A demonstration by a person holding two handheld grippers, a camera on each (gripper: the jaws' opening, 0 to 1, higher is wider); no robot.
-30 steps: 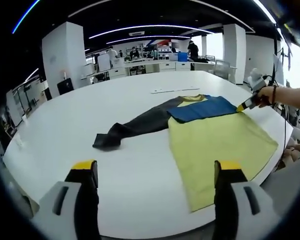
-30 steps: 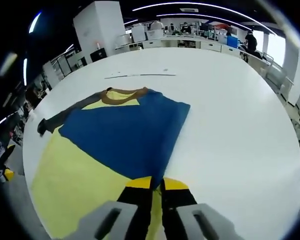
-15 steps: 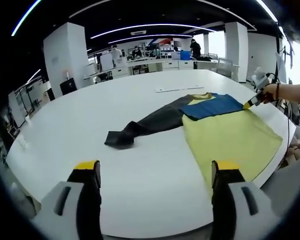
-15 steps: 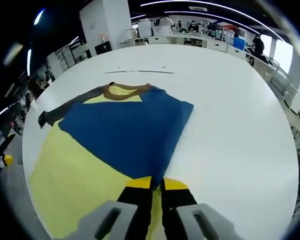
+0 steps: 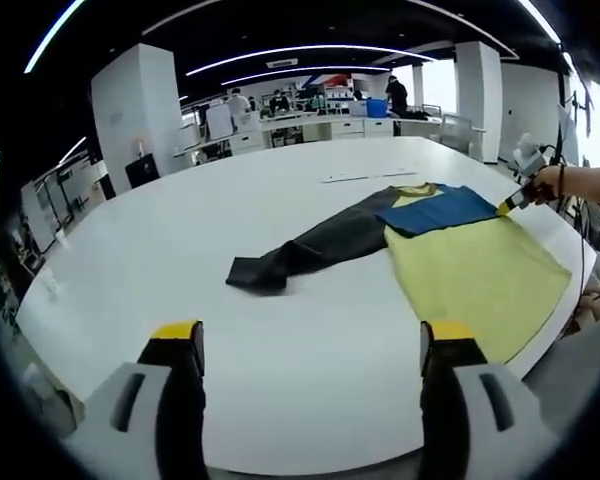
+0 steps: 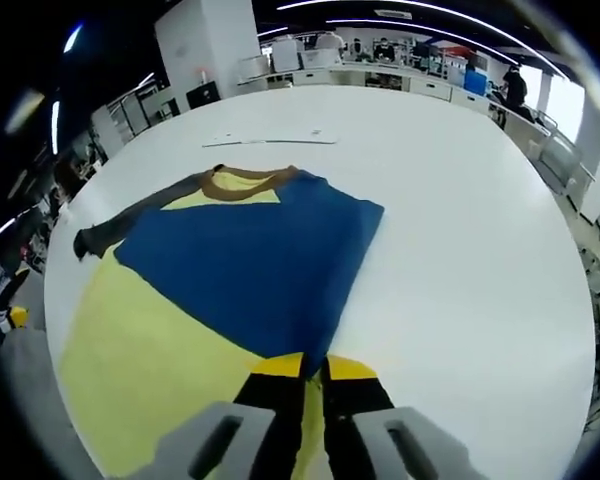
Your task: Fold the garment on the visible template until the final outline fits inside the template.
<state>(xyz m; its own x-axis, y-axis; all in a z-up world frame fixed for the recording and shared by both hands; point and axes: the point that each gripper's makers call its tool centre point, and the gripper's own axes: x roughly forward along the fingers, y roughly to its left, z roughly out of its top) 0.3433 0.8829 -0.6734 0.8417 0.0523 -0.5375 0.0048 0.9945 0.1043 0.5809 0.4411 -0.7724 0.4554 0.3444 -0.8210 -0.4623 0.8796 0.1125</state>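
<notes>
One garment (image 6: 210, 290) lies flat on the white table (image 6: 460, 250), yellow body, one blue sleeve folded across the chest, one dark sleeve (image 5: 310, 250) stretched out to the side. Right gripper (image 6: 313, 368) has its jaws pressed together, pinching the blue sleeve's end. Left gripper (image 5: 310, 345) hovers with jaws spread wide, well apart from the cloth.
</notes>
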